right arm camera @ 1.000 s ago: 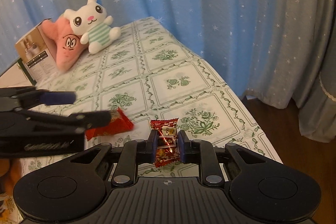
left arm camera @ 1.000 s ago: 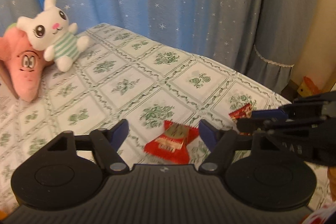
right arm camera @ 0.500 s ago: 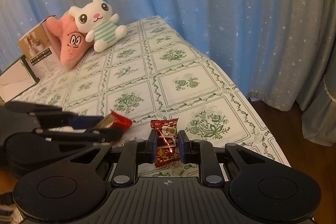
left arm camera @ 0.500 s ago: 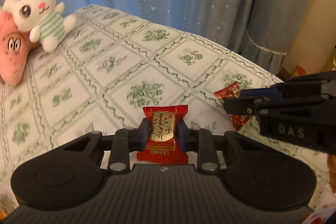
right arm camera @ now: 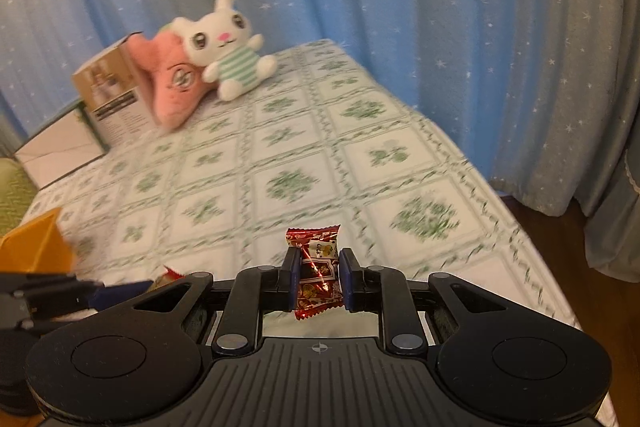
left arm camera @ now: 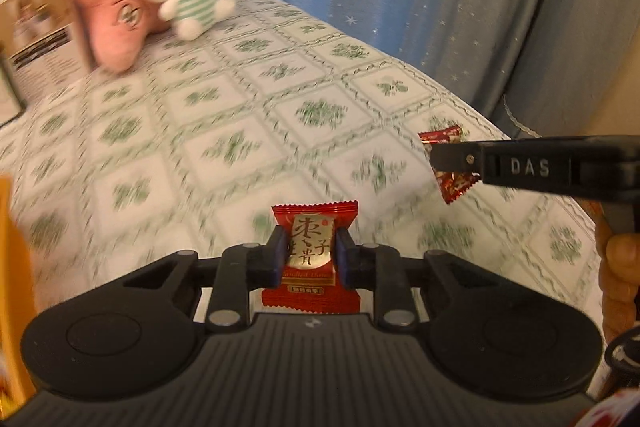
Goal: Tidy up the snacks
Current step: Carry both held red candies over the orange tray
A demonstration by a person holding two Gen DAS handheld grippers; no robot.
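My left gripper (left arm camera: 310, 241) is shut on a red candy with a gold label (left arm camera: 311, 255), held clear of the tablecloth (left arm camera: 240, 131). In the right wrist view my right gripper (right arm camera: 318, 261) is shut on a shiny red patterned candy (right arm camera: 316, 269). In the left wrist view the right gripper (left arm camera: 438, 159) reaches in from the right with that candy (left arm camera: 456, 185) hanging from it. The left gripper (right arm camera: 132, 287) shows at the lower left of the right wrist view, with a bit of its red candy (right arm camera: 170, 271) visible.
An orange container (right arm camera: 36, 243) stands at the near left. A white plush rabbit (right arm camera: 224, 47), a pink plush (right arm camera: 176, 87) and a printed box (right arm camera: 112, 95) sit at the far end. Blue star curtains hang behind. The table drops to a brown floor (right arm camera: 560, 219) on the right.
My left gripper closed on the red gold-label candy, picked it up off the cloth and swung left toward the orange container. The right gripper kept its candy and shifted a little.
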